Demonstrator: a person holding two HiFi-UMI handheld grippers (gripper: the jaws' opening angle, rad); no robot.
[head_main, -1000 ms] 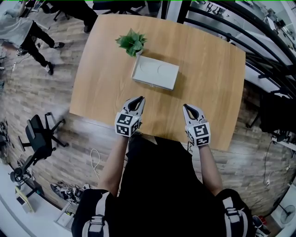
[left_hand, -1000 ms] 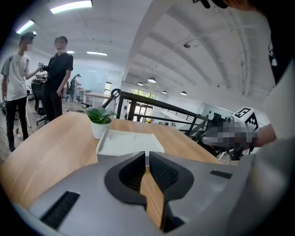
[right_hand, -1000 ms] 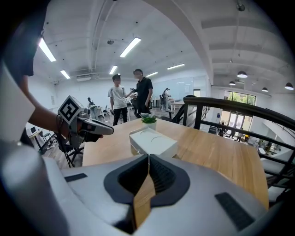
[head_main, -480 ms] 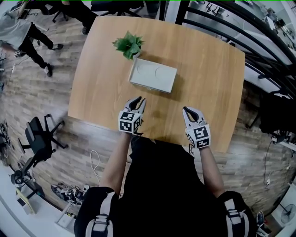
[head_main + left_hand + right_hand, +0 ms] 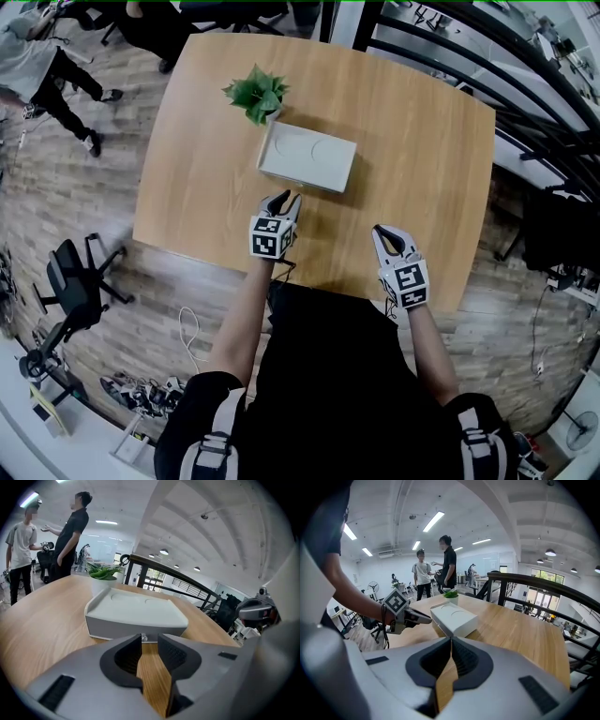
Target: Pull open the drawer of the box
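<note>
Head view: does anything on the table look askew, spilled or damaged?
Nothing stands out. The white box sits flat on the table, drawer shut, with the potted plant upright at its far corner. The left tool, open, points at the drawer knob; the right tool is shut and empty.

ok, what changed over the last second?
The left gripper moved forward toward the box, jaws apart, lined up with the drawer knob but not on it. Nothing gripped or released. The right gripper, shut, box and plant stayed put.
</note>
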